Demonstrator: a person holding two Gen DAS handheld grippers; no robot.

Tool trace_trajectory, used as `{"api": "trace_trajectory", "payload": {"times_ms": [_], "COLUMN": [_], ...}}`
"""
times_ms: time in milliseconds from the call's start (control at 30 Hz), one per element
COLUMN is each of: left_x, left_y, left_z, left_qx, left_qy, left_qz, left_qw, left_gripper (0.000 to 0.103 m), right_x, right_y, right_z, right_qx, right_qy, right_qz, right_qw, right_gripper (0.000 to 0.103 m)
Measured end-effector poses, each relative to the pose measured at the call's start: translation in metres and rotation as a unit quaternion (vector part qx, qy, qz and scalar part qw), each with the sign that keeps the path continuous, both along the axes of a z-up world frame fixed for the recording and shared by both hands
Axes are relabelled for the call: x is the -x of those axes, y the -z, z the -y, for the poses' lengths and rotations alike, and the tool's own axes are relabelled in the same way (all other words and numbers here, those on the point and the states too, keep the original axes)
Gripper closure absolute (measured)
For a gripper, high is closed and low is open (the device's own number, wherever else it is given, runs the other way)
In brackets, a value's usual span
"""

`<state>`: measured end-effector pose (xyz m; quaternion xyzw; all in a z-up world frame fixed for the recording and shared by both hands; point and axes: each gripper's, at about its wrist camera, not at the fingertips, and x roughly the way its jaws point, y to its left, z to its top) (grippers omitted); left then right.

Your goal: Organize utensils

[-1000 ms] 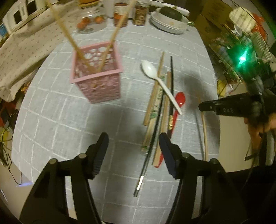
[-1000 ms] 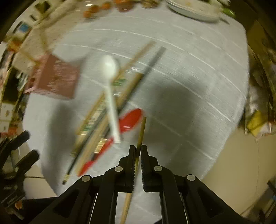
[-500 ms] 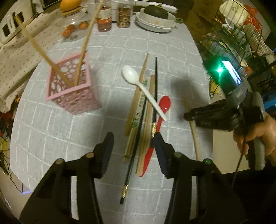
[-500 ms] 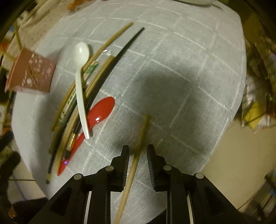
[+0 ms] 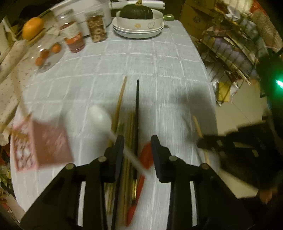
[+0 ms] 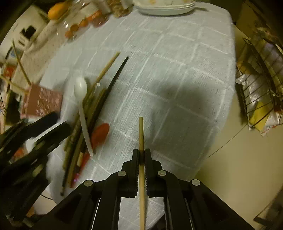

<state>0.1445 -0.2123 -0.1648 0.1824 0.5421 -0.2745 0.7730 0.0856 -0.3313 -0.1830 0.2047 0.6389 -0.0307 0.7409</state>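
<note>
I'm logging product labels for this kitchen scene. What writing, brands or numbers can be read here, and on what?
No text can be read in either view.
Jar with the red label: print too blurred.
Wrapped chopsticks in the pile: markings on the sleeve too blurred.
Cardboard box: marks too faint to read.

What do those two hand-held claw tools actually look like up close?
Both are matte black plastic. The left gripper has two flat, slab-like fingers on angular, open-framed arms with round silver pivot pins. The right gripper is built the same, with ridged inner faces on its fingers. Seen from the left camera, a green light glows above the right tool.
</note>
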Motion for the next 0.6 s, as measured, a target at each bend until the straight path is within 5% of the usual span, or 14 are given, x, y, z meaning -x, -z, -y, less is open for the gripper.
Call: {"api": "trace_trajectory", "payload": {"times_ms": [467, 567, 600], "left_x": [-0.075, -0.074, -0.073], "left_y": [0.055, 0.058, 0.057], "left_z": [0.041, 0.044, 0.044], "left_qx": [-0.006, -0.019, -0.020], "left_qy": [-0.050, -0.042, -0.040], "left_qz": [-0.037, -0.029, -0.028], "left_qw": [0.9981, 0.9985, 0.9986], "left_gripper": [0.077, 0.097, 0.097], "right_x": [-0.026, -0.026, -0.025], "right_y": [0.003, 0.005, 0.005], "right_z": [0.010, 0.009, 0.009], "right_qx": [-0.019, -0.017, -0.017], "right_qy": [0.010, 0.011, 0.012], "right_qz": [0.020, 0.018, 0.018], "right_qw": [1.000, 1.000, 1.000], "right_gripper": [0.097, 0.097, 0.097]}}
